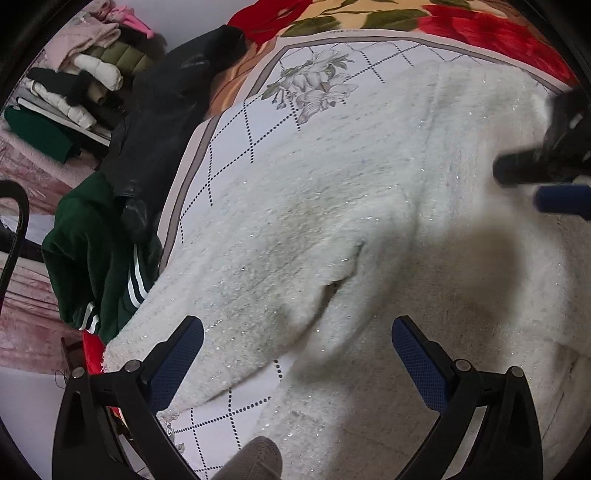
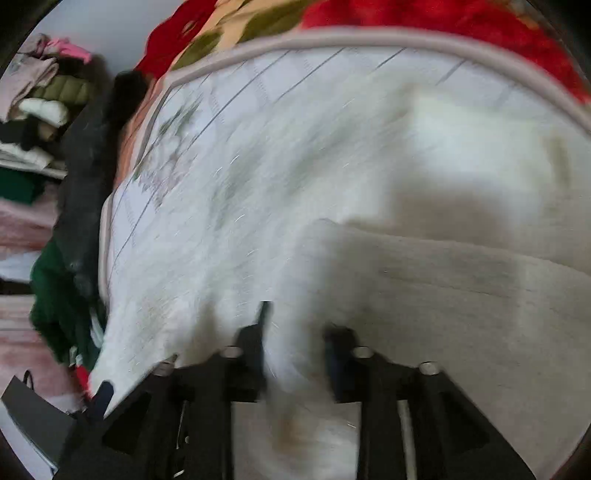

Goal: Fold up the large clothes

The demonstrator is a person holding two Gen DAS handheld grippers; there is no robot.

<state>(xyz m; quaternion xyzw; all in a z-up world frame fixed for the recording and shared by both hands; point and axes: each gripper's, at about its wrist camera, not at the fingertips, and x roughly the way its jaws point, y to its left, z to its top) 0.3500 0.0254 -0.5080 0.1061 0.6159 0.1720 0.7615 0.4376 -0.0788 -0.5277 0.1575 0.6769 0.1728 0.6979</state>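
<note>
The bed point(image 1: 236, 155), covered in a pale sheet with dotted diamond lines, carries a large white fluffy garment point(image 1: 332, 206) that spreads over most of its middle and reaches its near edge. A sleeve point(image 1: 229, 306) of the garment runs toward the bed's left edge, where a dark green top point(image 1: 85, 251) and a black jacket point(image 1: 159, 122) lie heaped. A red floral blanket point(image 1: 480, 26) lines the far edge.

The right gripper point(image 2: 295, 332) appears clamped on a fold of the white fabric, which bunches between its fingers, though that view is badly smeared. The left gripper point(image 1: 297, 332) hovers over the sleeve with its fingers wide apart, holding nothing.

The step in hand looks like folding a side or sleeve across the body. To do it well, the left gripper should pinch the sleeve near its cuff, taking the full thickness of the pile, then both should carry the fabric over low and level so the thick cloth lands flat without dragging the layer beneath.
</note>
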